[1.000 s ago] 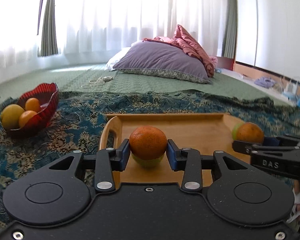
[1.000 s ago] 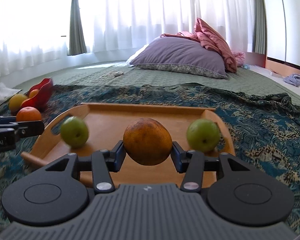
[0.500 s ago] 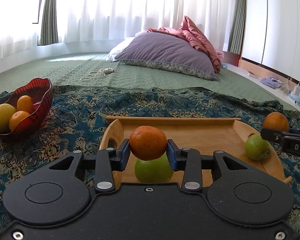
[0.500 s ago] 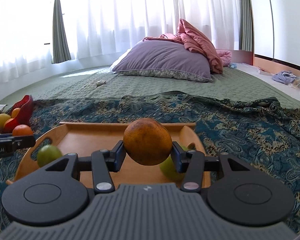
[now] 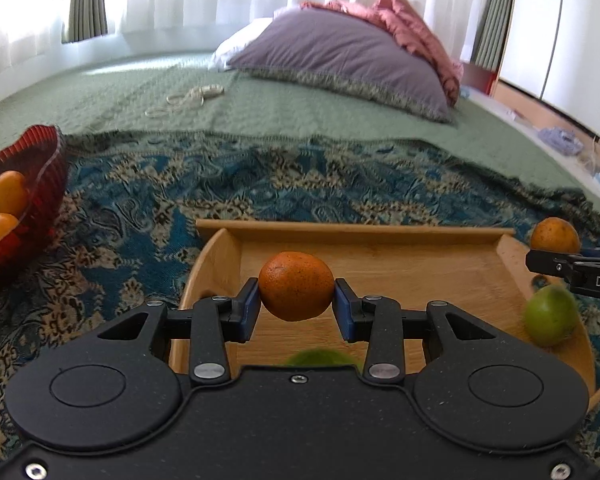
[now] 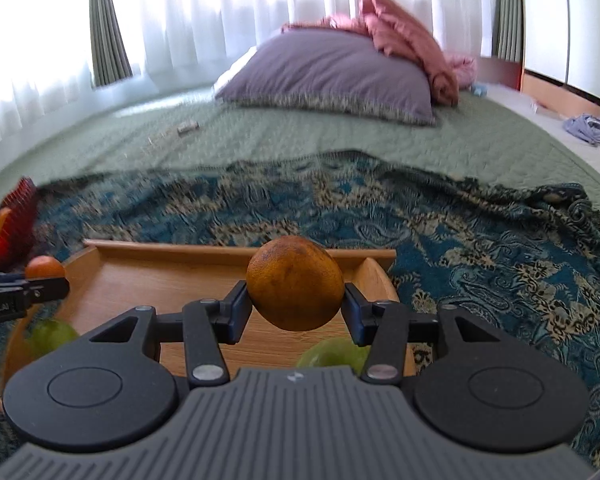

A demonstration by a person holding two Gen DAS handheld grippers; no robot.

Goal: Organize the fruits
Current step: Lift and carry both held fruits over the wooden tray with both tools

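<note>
Small orange [image 5: 296, 286]: your left gripper [image 5: 296, 307] had it clenched between narrowly set jaws, above the wooden tray [image 5: 380, 236].
Large orange [image 6: 295, 282]: your right gripper [image 6: 296, 310] grasped it with jaws set wider, over the tray's right end.
Green fruits [image 5: 550, 315]: lay in the tray.
Red bowl [image 5: 40, 152]: held more fruit, on the patterned cloth [image 5: 140, 216], well left.

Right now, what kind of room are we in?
Likely a bedroom: a purple pillow and pink blanket lie on green quilted bedding, with curtains behind.
</note>
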